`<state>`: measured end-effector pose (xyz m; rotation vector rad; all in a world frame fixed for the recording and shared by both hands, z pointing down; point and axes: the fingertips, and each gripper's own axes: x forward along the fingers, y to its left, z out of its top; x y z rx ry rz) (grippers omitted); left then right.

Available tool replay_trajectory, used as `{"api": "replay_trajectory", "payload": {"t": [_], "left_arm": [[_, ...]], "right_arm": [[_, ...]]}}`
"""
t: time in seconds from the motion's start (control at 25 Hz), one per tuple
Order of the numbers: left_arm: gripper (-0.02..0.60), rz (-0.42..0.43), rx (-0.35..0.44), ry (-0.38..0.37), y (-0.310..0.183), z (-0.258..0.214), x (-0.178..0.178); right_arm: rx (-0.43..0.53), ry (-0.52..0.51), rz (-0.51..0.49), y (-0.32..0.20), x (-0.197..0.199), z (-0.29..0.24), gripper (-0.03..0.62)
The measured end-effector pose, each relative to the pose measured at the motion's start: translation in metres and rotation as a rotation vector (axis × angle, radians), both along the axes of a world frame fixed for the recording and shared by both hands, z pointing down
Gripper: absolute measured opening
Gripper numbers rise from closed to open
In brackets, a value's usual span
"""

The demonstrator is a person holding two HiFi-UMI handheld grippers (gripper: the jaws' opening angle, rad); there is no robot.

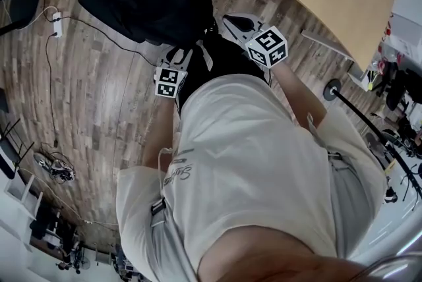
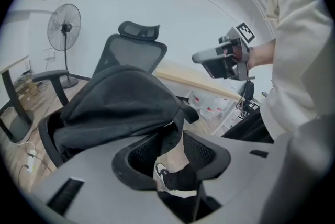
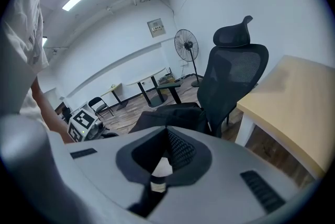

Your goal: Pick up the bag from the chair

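Black fabric marks the bag (image 2: 118,105), which is seen slumped on the seat of the mesh chair (image 2: 133,47), just ahead of the left gripper (image 2: 171,145). That gripper's jaws are spread wide, and nothing is held between them. The right gripper (image 3: 167,140) is kept closed and empty, farther from the bag. No contact is made yet. If only loose cloth is pinched rather than a strap or handle, the bag could be dragged, lost from the pads, or snagged on the armrest (image 2: 49,75) — and the chair could be pushed away.
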<state>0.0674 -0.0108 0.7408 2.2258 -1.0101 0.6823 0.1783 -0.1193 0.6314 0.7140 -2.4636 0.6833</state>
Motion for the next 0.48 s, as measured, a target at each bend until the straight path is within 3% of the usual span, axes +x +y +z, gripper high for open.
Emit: {"api": "replay_trajectory", "payload": {"t": [0.16,0.28,0.48], "left_arm": [[0.139,-0.131,0.095,0.019,-0.034,-0.031,-0.016],[0.057,-0.153,0.167,0.021,-0.062,-0.053,-0.026],[0.038,-0.205,0.197,0.080,-0.096,-0.080,-0.055]], "right_arm": [[-0.033,0.026,0.015,-0.003,0.001,0.009,-0.006],[-0.047,0.030,0.020,-0.009,-0.003,0.012,-0.006],[-0.043,0.007,0.045,-0.020,-0.012,0.002,-0.006]]}}
